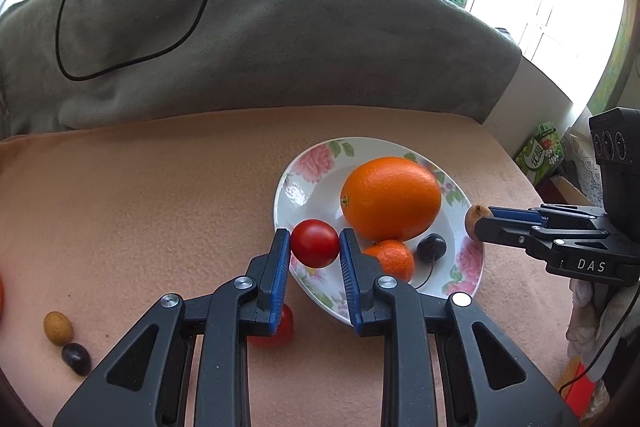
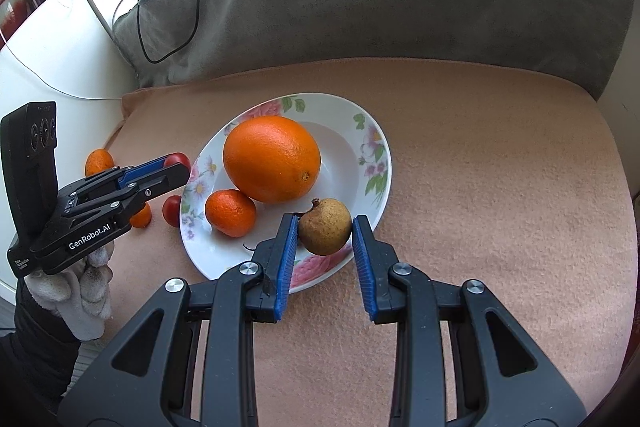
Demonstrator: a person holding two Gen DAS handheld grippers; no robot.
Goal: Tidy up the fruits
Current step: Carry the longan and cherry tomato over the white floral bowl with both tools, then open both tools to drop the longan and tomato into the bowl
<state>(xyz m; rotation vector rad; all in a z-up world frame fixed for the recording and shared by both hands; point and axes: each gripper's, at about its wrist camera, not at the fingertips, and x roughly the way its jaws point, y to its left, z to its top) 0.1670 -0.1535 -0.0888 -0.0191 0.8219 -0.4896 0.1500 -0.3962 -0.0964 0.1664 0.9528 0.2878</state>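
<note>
Left tongs are clamped on a red tomato over the plate's near-left rim; right tongs are clamped on a brownish fruit over its near-right rim. Both drops lie straight below, approx.

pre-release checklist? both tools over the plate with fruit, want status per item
1. Left tool shut on the red tomato: ok.
2. Right tool shut on the brown fruit: ok.
3. Both fruits over the plate: ok, each near its rim.
4. Free space in the plate beside the orange, mandarin and cherry: ok.
5. Tools apart from each other: ok.
6. Height above the plate: cannot tell.
</note>
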